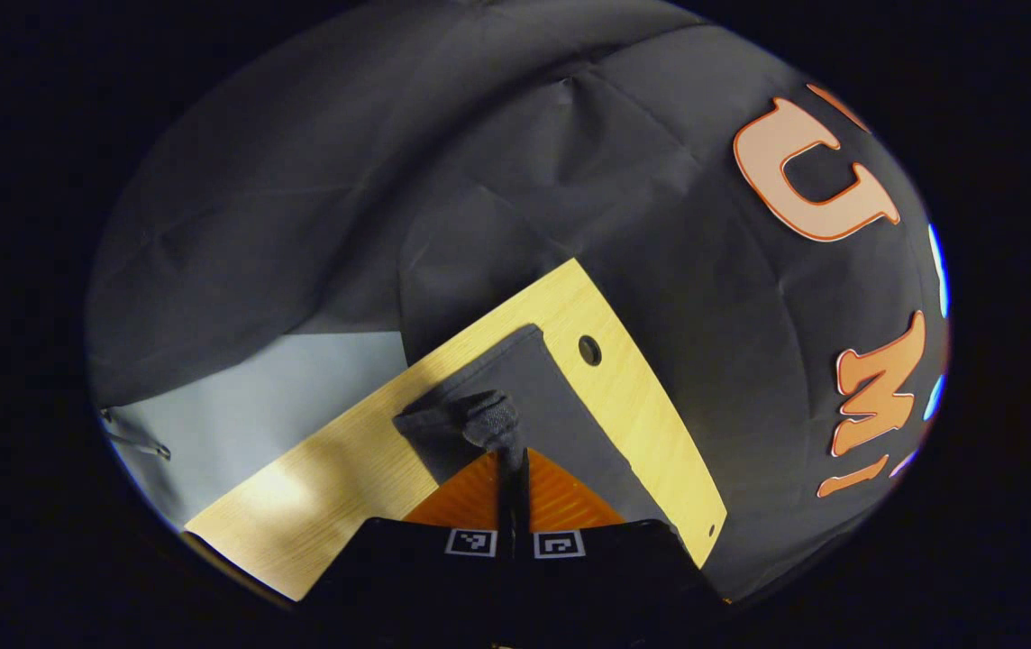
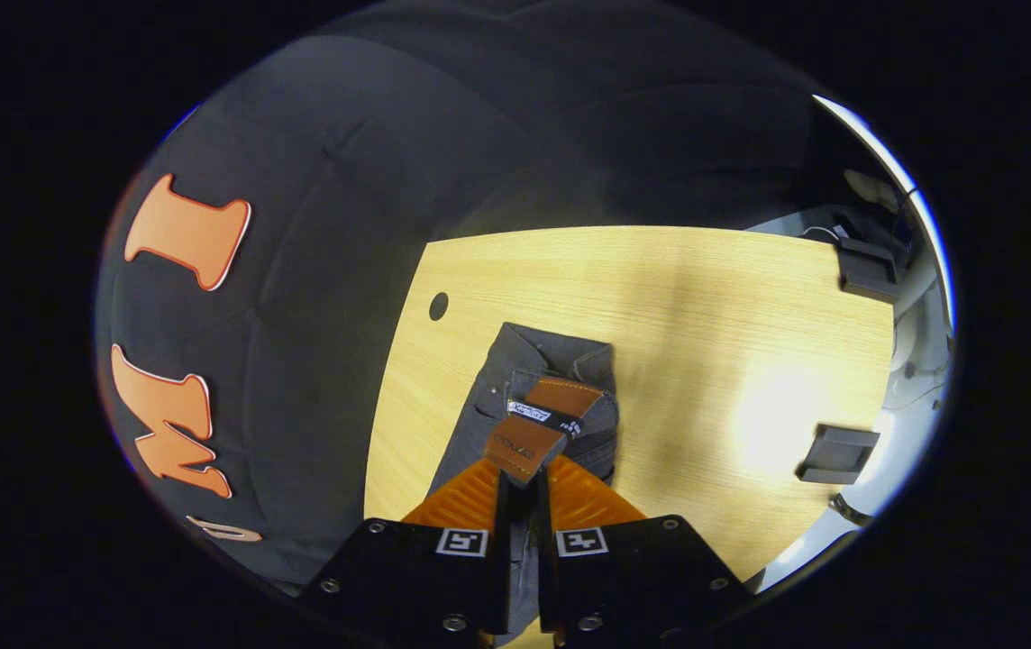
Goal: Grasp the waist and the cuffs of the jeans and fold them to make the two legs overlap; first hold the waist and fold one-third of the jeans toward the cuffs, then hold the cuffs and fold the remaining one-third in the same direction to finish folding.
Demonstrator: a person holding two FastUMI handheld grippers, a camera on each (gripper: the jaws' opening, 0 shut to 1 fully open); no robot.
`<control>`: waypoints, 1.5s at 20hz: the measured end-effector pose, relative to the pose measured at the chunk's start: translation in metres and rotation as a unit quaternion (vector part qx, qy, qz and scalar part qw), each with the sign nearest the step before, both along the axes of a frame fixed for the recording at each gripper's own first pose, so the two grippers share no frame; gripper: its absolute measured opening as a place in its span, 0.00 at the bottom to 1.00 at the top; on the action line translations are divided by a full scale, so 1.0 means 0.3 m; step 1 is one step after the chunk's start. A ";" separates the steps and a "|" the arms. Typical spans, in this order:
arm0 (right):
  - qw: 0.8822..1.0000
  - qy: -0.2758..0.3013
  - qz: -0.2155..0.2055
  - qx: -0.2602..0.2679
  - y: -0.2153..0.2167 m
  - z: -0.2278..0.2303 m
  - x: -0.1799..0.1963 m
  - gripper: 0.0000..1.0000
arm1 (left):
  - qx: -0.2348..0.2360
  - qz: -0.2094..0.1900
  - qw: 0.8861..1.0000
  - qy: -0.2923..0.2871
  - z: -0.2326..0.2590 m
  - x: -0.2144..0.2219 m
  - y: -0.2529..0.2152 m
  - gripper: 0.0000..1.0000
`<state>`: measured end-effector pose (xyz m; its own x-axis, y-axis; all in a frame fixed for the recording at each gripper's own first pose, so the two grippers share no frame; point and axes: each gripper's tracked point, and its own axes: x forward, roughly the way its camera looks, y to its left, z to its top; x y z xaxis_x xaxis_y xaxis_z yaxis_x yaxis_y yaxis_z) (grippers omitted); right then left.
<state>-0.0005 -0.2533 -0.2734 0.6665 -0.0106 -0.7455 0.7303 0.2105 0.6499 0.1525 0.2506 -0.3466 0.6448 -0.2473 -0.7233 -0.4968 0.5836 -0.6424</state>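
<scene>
On the wooden table (image 2: 705, 297) lie the dark jeans (image 2: 515, 379). Left gripper (image 1: 505, 431) pinched closed on a bunched cuff; right gripper (image 2: 524, 464) closed on the waist at its leather patch (image 2: 538, 424).

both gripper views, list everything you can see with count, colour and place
jeans: one pair, dark grey, lying on the table, waist end with a brown patch lifted in the right tongs, cuff end bunched in the left tongs
table: one, light wood, round hole near its edge by the booth wall
black brackets: two, on the table's far edge in the right gripper view
left tongs: one, shut on the cuff fabric
right tongs: one, shut on the waist
</scene>
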 end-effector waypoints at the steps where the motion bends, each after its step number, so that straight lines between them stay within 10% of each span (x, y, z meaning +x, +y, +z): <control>1: 1.000 -0.005 0.004 0.007 -0.006 0.001 0.032 0.13 | 0.006 0.010 1.000 0.004 0.007 0.027 0.003 0.00; 19: 0.996 0.052 0.062 0.038 -0.016 -0.206 0.545 0.13 | 0.161 -0.047 0.984 0.064 -0.131 0.442 -0.088 0.01; 22: 0.995 0.053 0.071 0.035 -0.001 -0.191 0.554 0.18 | 0.162 -0.069 0.983 0.045 -0.107 0.458 -0.125 0.27; 25: 0.995 0.012 0.095 -0.004 0.011 -0.140 0.584 0.63 | 0.165 -0.080 0.983 0.002 -0.008 0.479 -0.158 1.00; 27: 0.994 0.010 0.105 -0.028 0.008 -0.130 0.554 0.90 | 0.169 -0.079 0.982 -0.014 0.049 0.453 -0.170 0.96; 30: 0.990 0.038 0.109 -0.084 -0.049 -0.161 0.464 0.97 | 0.189 -0.086 0.977 -0.041 0.140 0.393 -0.192 0.97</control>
